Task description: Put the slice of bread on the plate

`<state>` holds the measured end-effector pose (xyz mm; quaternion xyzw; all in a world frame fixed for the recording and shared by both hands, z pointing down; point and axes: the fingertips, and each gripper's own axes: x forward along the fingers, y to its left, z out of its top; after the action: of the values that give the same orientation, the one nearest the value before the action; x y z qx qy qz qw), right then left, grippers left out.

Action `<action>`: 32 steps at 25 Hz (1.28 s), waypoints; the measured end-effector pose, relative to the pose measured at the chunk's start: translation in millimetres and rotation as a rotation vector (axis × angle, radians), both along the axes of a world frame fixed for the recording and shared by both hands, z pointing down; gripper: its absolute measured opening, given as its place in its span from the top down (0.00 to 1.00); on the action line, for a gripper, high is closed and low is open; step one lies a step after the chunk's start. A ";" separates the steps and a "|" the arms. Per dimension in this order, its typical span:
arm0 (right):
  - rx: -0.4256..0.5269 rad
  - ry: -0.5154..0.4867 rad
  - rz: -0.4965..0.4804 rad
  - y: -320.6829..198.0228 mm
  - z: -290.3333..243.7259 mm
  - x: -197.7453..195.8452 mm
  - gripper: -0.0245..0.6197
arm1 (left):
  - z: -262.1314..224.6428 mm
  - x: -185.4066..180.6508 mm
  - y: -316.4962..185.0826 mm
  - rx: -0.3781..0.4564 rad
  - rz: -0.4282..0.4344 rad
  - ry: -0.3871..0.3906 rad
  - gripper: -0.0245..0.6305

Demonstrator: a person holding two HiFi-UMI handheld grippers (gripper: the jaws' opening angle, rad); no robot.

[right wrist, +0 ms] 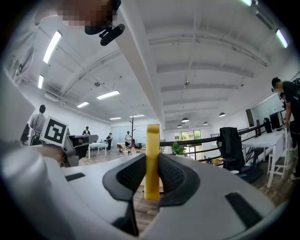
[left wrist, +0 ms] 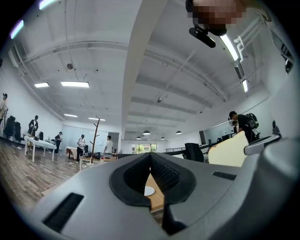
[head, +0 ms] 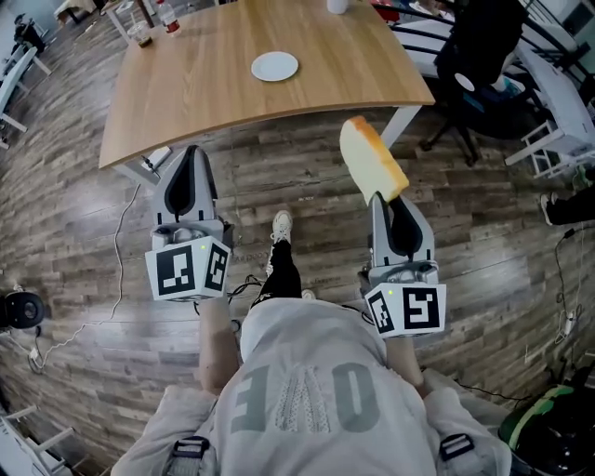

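Observation:
A white plate (head: 275,66) lies on the wooden table (head: 195,84) ahead of me. The slice of bread (head: 372,160), pale with a golden crust, stands up on edge between the pads of my right gripper (head: 376,197), over the floor just short of the table's near right corner. In the right gripper view the bread (right wrist: 152,159) is clamped edge-on. My left gripper (head: 192,153) is shut and holds nothing; it is level with the right one, near the table's left front edge. Through its narrow gap the plate (left wrist: 148,191) shows far off.
A black office chair (head: 483,56) stands right of the table, with white frames (head: 558,121) beyond it. A cup (head: 337,5) and bottles (head: 153,23) sit at the table's far side. A cable (head: 119,242) trails on the wooden floor at left. My own shoe (head: 281,224) is between the grippers.

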<state>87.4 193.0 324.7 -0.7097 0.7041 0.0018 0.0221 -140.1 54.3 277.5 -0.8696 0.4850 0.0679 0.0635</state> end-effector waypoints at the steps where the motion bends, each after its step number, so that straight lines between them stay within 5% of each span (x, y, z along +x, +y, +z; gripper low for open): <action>1: -0.003 0.014 -0.002 -6.8 -2.0 3.5 0.83 | 0.8 5.7 -7.6 -0.004 0.007 0.004 0.95; 12: -0.043 -0.038 0.015 -107.6 -4.3 45.0 0.83 | -1.2 65.7 -105.5 -0.039 0.073 -0.036 0.95; 21: -0.048 -0.039 -0.001 -218.3 -10.3 51.3 0.83 | 3.0 73.3 -203.3 -0.078 0.087 -0.069 0.95; 32: -0.073 -0.002 -0.004 -332.5 -19.4 44.1 0.83 | 2.0 65.2 -321.7 -0.086 0.084 -0.019 0.95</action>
<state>131.5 -139.5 305.3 -0.7086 0.7051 -0.0245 -0.0029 -74.9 -267.4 279.5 -0.8917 0.4499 0.0417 0.0279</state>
